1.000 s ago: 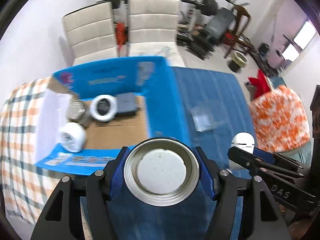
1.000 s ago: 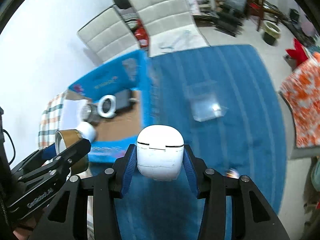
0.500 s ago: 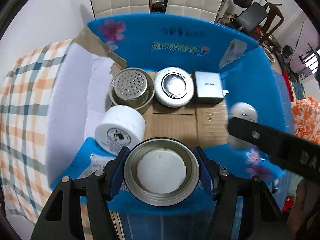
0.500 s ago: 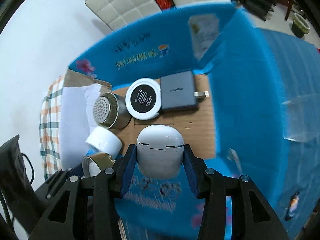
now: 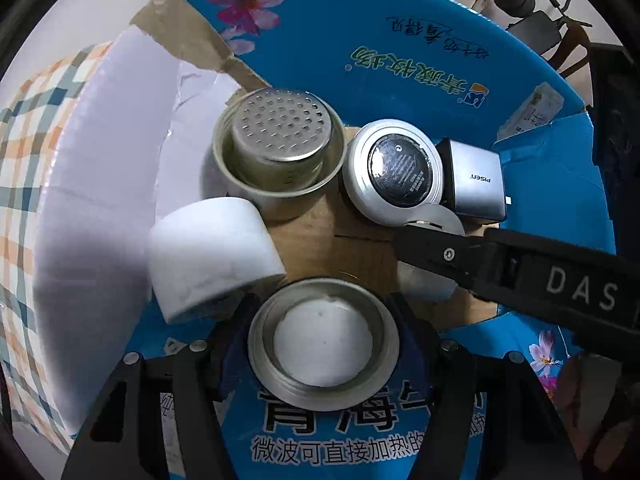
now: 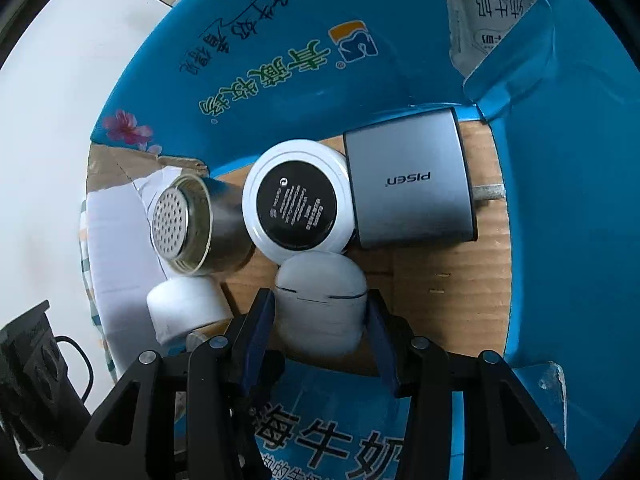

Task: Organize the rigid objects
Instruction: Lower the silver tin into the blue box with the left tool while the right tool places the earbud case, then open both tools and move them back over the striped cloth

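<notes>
While both grippers grip: tin (image 5: 323, 343), earbud case (image 6: 320, 300).

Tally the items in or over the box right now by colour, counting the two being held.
Metal: 2, the strainer cup and the tin in the left gripper.
White: 3, the round puck, the cap, the earbud case in the right gripper.
Grey: 1, the charger.
Total: 6.

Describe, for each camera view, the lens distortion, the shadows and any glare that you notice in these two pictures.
Left wrist view: fisheye bends the blue box wall into an arc; a shadow darkens the white flap; the perforated metal cup shows mild glare. Right wrist view: same curving, corners vignetted black; the white earbud case sits in shade; the grey charger has a soft sheen.
</notes>
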The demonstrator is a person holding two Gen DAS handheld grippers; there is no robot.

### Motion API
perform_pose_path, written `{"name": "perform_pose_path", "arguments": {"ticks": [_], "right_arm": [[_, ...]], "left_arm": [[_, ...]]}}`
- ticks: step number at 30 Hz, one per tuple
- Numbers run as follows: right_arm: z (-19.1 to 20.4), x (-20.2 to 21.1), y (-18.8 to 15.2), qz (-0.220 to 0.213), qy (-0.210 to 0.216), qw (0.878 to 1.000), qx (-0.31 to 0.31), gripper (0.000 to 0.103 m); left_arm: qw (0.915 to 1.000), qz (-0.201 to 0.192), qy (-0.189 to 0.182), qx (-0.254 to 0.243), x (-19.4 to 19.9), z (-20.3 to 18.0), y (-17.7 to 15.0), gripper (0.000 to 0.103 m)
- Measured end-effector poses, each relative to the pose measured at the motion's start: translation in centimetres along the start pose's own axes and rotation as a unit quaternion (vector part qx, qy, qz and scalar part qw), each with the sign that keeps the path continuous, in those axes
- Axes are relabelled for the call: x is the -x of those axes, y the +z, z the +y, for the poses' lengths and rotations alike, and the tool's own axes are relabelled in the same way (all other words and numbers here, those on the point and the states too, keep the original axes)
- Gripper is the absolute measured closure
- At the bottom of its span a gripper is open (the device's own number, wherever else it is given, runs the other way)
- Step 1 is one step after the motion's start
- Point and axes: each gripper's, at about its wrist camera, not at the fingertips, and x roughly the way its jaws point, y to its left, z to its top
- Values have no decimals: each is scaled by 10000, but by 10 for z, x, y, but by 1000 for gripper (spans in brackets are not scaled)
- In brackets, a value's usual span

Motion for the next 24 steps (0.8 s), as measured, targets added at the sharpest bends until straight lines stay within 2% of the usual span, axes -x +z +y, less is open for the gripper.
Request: {"name": "perform_pose_path", "arguments": {"ticks": [3, 5, 7, 10, 11, 13, 16, 18, 19, 23, 24], "right_arm": [[0, 3, 1, -38, -54, 10000, 19, 39], [1, 5, -1, -80, -115, 9999, 34, 35], [1, 9, -1, -112, -224, 9997, 76, 33], [1, 18, -7, -152, -383, 9990, 160, 30], [1, 22, -10, -177, -451, 9986, 205, 25], [1, 28, -15, -230, -564, 9978, 272, 20], [2, 39, -25, -341, -706, 9961, 403, 17], [4, 42, -30, -403, -817, 9947, 481, 6], [4, 45, -34, -447, -864, 9938, 529, 4], [9, 64, -53, -573, -1002, 9912, 652, 0], [9, 69, -57, -612, -1022, 9906, 677, 0]], "left_arm": [[9999, 123, -2, 40, -1, 0, -1, 41], [9999, 143, 18, 28, 1, -1, -2, 41], [9998, 141, 165, -38, 5, -2, -4, 30], [9998, 70, 161, -8, 16, -1, -8, 21], [9998, 21, 186, 2, 21, 1, -10, 21], [9998, -43, 194, 41, 30, 4, -10, 10], [9996, -118, 264, 52, 43, 7, -13, 9], [9993, -176, 333, 40, 51, 9, -16, 9], [9991, -206, 366, 29, 56, 8, -17, 9], [9980, -327, 545, -5, 74, 17, -27, 9], [9976, -351, 599, -34, 77, 17, -29, 6]]}}
